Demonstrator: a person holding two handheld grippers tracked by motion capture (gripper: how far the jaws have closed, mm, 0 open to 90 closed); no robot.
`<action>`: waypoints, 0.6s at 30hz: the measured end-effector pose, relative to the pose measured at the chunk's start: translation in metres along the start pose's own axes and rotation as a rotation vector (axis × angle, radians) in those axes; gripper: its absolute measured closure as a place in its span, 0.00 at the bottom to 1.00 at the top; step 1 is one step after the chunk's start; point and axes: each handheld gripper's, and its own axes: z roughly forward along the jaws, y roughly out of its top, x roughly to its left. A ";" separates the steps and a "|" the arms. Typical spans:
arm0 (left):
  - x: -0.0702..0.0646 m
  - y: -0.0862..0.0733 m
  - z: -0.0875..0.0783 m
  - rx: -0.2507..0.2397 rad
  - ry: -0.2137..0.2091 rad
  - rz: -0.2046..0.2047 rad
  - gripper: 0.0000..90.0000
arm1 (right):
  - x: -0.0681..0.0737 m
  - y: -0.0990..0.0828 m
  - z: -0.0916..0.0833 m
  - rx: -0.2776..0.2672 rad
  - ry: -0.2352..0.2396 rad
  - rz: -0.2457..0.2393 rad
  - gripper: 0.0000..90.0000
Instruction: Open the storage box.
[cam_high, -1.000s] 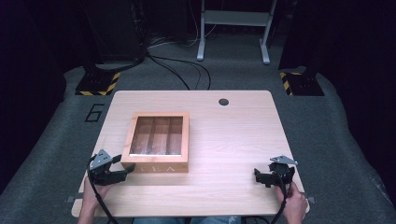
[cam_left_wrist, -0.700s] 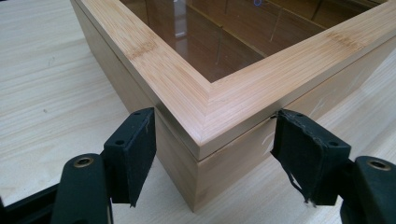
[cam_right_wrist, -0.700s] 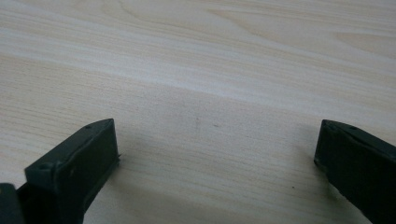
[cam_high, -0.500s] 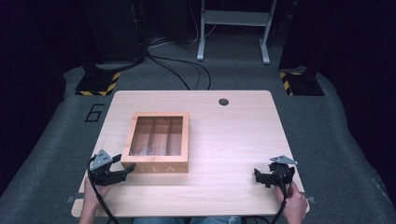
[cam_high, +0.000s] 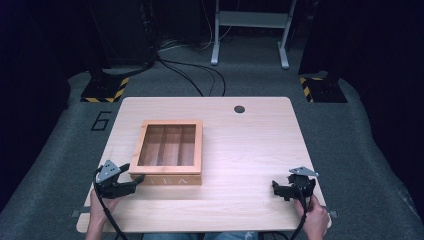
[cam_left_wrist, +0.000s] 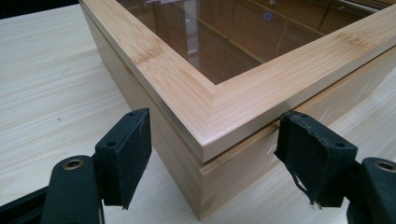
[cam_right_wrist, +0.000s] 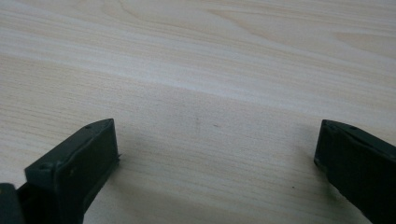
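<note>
A wooden tea box (cam_high: 169, 150) with a glass-window lid and "TEA" on its front stands left of the table's middle, lid down. My left gripper (cam_high: 131, 181) is open at the box's front left corner. In the left gripper view that corner (cam_left_wrist: 205, 140) lies between the two spread pads (cam_left_wrist: 125, 151), one jaw along each side of it and a gap to the wood on both sides. My right gripper (cam_high: 278, 188) rests open near the table's front right, with bare tabletop (cam_right_wrist: 201, 107) between its pads (cam_right_wrist: 79, 161).
The light wood table (cam_high: 250, 150) has a round cable hole (cam_high: 239, 109) at its back edge. Dark carpet surrounds it, with cables, a white frame's legs (cam_high: 250, 35) and yellow-black striped bases (cam_high: 105, 90) behind. A hand holds each gripper at the front edge.
The left gripper has edged slightly right toward the box's front left corner. The right gripper and the box have not moved.
</note>
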 end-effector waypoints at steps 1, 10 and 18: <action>0.000 0.000 0.000 -0.003 0.001 0.000 0.29 | 0.000 0.000 0.000 -0.001 0.000 0.000 0.00; -0.001 0.006 -0.002 -0.033 0.021 0.004 0.29 | 0.000 0.000 0.000 -0.001 -0.001 0.000 0.00; 0.000 0.015 -0.003 -0.046 0.026 0.015 0.28 | 0.000 0.000 0.000 0.000 0.000 0.000 0.00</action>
